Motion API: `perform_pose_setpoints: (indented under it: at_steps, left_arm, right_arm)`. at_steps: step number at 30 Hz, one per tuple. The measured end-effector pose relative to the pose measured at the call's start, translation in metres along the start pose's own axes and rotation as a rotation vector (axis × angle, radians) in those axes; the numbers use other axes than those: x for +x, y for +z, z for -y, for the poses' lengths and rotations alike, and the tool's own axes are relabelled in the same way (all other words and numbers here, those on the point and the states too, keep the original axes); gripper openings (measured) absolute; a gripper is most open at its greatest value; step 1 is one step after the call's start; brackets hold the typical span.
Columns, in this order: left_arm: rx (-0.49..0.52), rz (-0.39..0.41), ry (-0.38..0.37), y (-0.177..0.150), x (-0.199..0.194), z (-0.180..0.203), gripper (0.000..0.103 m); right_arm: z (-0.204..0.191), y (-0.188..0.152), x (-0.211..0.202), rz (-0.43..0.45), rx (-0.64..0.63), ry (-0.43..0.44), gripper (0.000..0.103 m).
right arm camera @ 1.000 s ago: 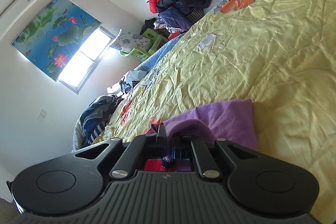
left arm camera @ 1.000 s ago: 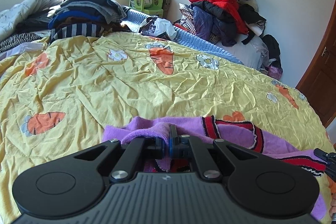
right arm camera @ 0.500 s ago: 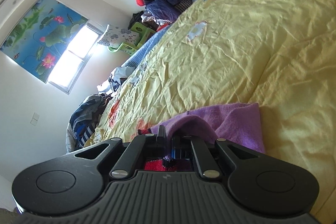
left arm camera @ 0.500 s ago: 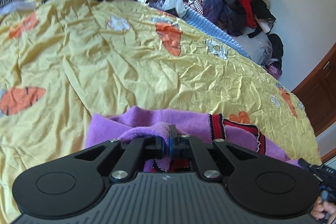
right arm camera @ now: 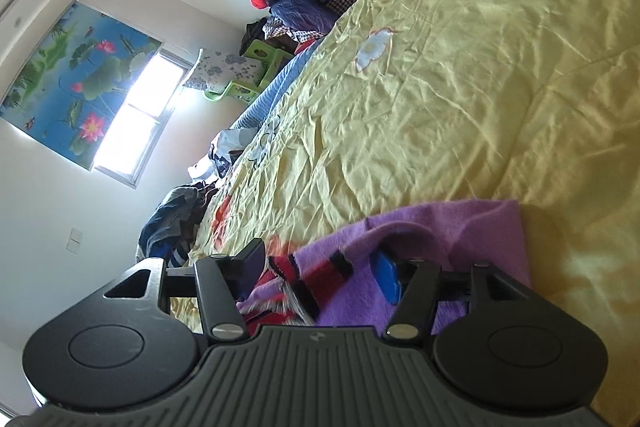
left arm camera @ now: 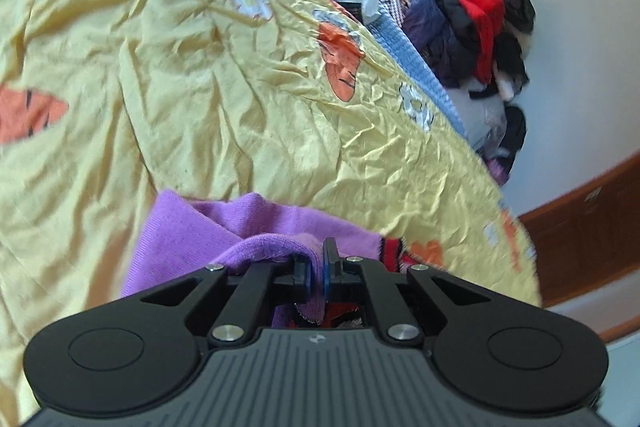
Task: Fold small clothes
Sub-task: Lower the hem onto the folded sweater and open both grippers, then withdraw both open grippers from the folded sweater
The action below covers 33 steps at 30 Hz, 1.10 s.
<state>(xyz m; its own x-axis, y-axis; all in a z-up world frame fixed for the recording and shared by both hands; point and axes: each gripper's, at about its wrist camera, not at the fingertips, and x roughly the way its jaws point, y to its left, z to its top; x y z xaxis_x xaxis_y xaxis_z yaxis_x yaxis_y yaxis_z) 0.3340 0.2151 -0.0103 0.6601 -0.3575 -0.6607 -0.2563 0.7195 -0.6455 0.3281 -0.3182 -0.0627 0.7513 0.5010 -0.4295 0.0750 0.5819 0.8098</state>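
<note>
The left hand-held gripper [left arm camera: 316, 269] points downward, its jaws pinched tight on a fold of the purple garment [left arm camera: 188, 239]. The right hand-held gripper [right arm camera: 320, 267] is rolled to one side. Its jaws have just been opening and stand apart, pads clear of the cloth lying between them.

Yellow quilt [left arm camera: 240, 99] (carrot print) carries purple sweater [left arm camera: 188, 239]; farther clothes blurred, perhaps piled.
</note>
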Motion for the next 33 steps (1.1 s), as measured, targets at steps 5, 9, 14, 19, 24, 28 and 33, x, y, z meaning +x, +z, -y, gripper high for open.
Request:
perform_pose_setpoints:
  at_steps: [5,9,14,19,24,28,33]
  left_arm:
    - [-0.109,-0.021,-0.036,0.003,0.004,-0.016,0.006]
    - [-0.223,-0.039,-0.1,0.005,0.003,-0.032,0.016]
    - [-0.315,0.019,-0.192,0.012,-0.008,-0.041,0.064]
    - [-0.32,0.093,-0.251,0.017,-0.028,-0.04,0.064]
    - [-0.17,0.1,-0.153,0.014,-0.043,-0.027,0.064]
    - [-0.021,0.078,-0.06,-0.001,-0.047,-0.015,0.064]
    - [0.095,0.056,0.043,-0.021,-0.047,-0.011,0.065]
  right_arm:
    - [-0.002,0.004,0.003,0.022,0.002,-0.002,0.062]
    - [-0.002,0.003,0.002,0.033,-0.013,0.008,0.064]
    - [-0.011,-0.002,0.003,0.022,-0.056,0.012,0.065]
    - [-0.025,-0.01,0.004,0.005,-0.12,0.01,0.065]
    - [-0.048,-0.029,0.01,-0.068,-0.217,0.046,0.067]
    - [-0.07,-0.046,0.027,-0.137,-0.293,0.045,0.076]
    - [-0.077,-0.05,0.061,-0.107,-0.279,-0.106,0.083]
